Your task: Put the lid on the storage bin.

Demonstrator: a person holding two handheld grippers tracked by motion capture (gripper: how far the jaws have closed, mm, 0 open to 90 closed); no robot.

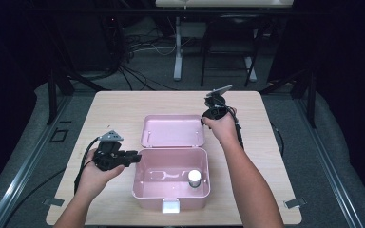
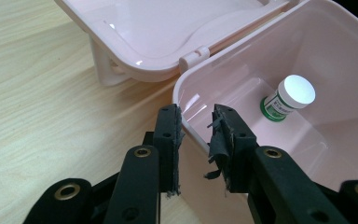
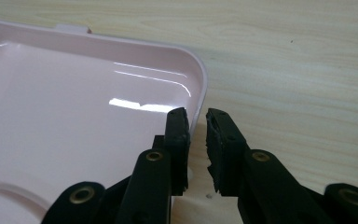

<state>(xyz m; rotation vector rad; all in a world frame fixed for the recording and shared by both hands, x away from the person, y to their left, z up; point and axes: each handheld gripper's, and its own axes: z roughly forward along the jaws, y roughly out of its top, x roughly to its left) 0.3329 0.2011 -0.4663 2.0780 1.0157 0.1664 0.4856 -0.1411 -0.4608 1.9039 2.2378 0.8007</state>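
Pink plastic makes up the one storage box [image 1: 171, 183] on the table, with its hinged lid [image 1: 172, 130] thrown back flat behind it and one small white-capped, green-labelled bottle [image 1: 194, 177] standing upright on the box floor. The left gripper [image 2: 197, 119] straddles the box's left wall near the hinge corner, one jaw outside and one inside, part-open with a gap on either side of the rim [image 2: 186, 81]; the pads do not look pressed on it, so it holds nothing yet. The bottle stands ahead of and to the right of those jaws, well apart. The right gripper [image 3: 196, 122] sits over the right edge of the lid, jaws slightly parted with the lid's rim [image 3: 200, 84] between them or just under them, and I cannot tell whether they pinch it. The step looks like closing the lid: the left jaws should clamp the wall to steady the box, while the right takes a firm pinch on the lid's edge before swinging it over, keeping the left jaws clear of the closing rim. Two grippers, one light wooden table [image 1: 123, 102].
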